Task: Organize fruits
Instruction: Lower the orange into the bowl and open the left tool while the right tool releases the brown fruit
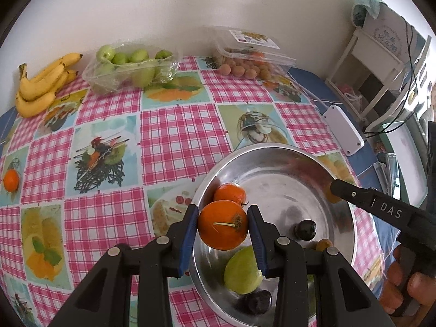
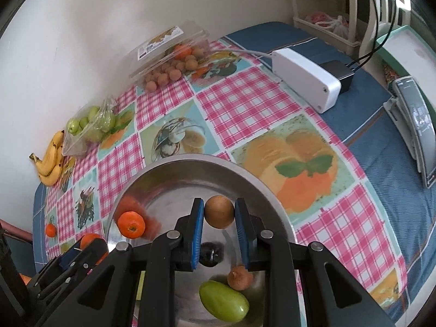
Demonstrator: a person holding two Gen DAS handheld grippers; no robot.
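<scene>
My left gripper [image 1: 223, 224] is shut on an orange tangerine [image 1: 223, 224] and holds it over the near left rim of a steel bowl [image 1: 272, 150]. In the bowl lie another tangerine [image 1: 230, 192], a green fruit [image 1: 241, 271], two dark plums [image 1: 305, 229] and a small brown longan [image 1: 323, 244]. My right gripper [image 2: 219, 212] is shut on a brown longan [image 2: 219, 212] above the bowl [image 2: 190, 160]. That view shows a tangerine [image 2: 131, 224], a green fruit [image 2: 224, 301], a longan [image 2: 239, 278] and a dark plum [image 2: 211, 253] in the bowl.
Bananas [image 1: 41, 81], a tray of green fruits [image 1: 128, 66] and an open box of longans [image 1: 245, 65] stand along the far wall. A lone tangerine [image 1: 11, 181] lies at the left edge. A white box [image 2: 305, 76] with cables sits to the right.
</scene>
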